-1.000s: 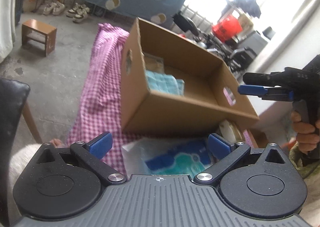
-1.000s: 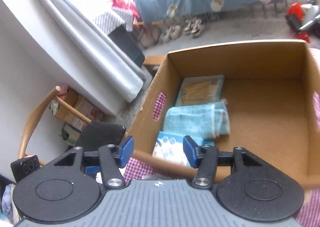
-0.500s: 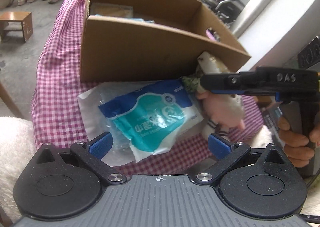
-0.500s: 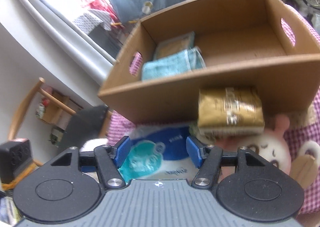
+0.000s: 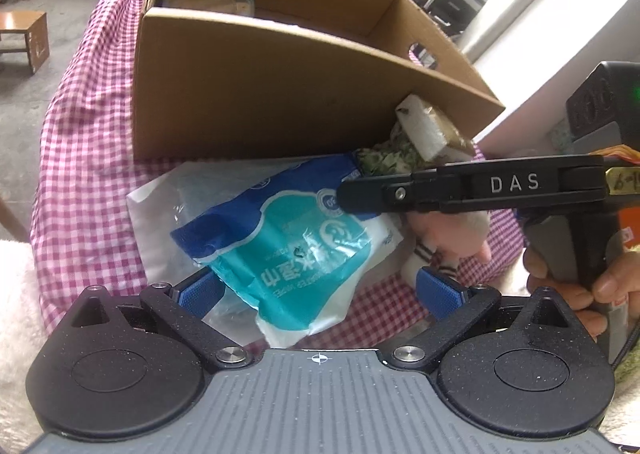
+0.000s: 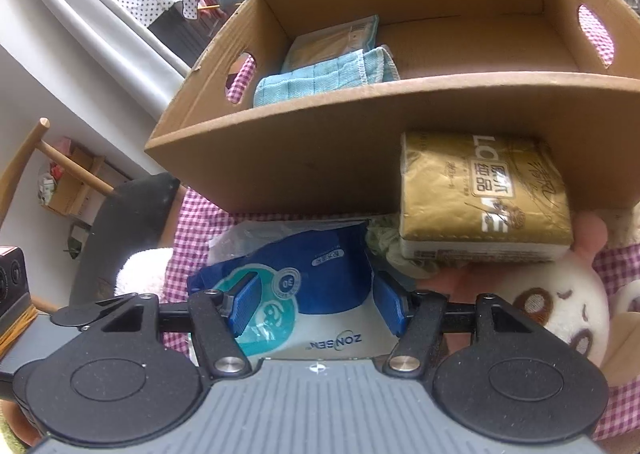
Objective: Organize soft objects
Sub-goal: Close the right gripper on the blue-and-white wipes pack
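A blue and teal wet-wipes pack (image 5: pixel 288 250) lies on a clear plastic bag in front of the cardboard box (image 5: pixel 260 93). My left gripper (image 5: pixel 318 290) is open, and the pack's near end lies between its pads. My right gripper (image 6: pixel 316 306) is also open and straddles the pack's dark blue end (image 6: pixel 320 270); no pad visibly presses on it. From the left wrist view the right gripper (image 5: pixel 352 195) reaches in sideways across the pack's far end. A gold tissue pack (image 6: pixel 480 193) leans against the box front, on top of a white plush toy (image 6: pixel 560 306).
Inside the box (image 6: pixel 320 157) lie a folded teal towel (image 6: pixel 320 81) and another tissue pack. A pink checked cloth (image 5: pixel 88 157) covers the table. A green patterned cloth (image 5: pixel 388 159) is wedged by the box. A black-seated chair (image 6: pixel 120 221) stands to the left.
Both grippers have come down from over the box to the table in front of it. The wipes pack now lies between the pads of each. The right gripper has sunk lower across the pack's far end.
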The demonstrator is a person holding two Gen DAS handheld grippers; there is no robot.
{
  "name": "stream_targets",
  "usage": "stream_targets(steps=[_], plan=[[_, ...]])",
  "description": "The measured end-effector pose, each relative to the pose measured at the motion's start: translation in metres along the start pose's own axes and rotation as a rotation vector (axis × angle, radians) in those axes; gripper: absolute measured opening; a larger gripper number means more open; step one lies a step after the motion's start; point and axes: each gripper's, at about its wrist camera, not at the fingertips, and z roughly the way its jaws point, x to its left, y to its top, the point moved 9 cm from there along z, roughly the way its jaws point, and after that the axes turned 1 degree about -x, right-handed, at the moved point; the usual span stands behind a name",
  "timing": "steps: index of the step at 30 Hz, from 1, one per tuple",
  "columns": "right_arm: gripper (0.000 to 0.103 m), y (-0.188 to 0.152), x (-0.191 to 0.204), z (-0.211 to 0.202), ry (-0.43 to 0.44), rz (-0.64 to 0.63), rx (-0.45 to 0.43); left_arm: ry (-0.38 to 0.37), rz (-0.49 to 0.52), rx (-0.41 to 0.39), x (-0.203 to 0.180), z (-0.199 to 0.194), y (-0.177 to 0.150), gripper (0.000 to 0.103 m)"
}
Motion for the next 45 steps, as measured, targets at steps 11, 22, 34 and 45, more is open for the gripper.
stream_targets(steps=[11, 22, 34, 45], plan=[[0.066, 0.003, 0.002, 0.003, 0.06, 0.054, 0.015, -0.001, 0.004, -0.055, 0.004, -0.006, 0.013, 0.102], [0.065, 0.008, 0.01, 0.01, 0.093, 0.108, 0.005, 0.036, 0.033, -0.057, 0.014, -0.006, 0.017, 0.102], [0.067, 0.008, -0.004, 0.011, 0.007, 0.094, -0.002, 0.074, 0.077, -0.022, 0.013, 0.008, 0.009, 0.102], [0.071, 0.005, 0.005, 0.032, 0.003, 0.042, 0.079, 0.06, 0.09, -0.025, 0.007, 0.013, 0.01, 0.102]])
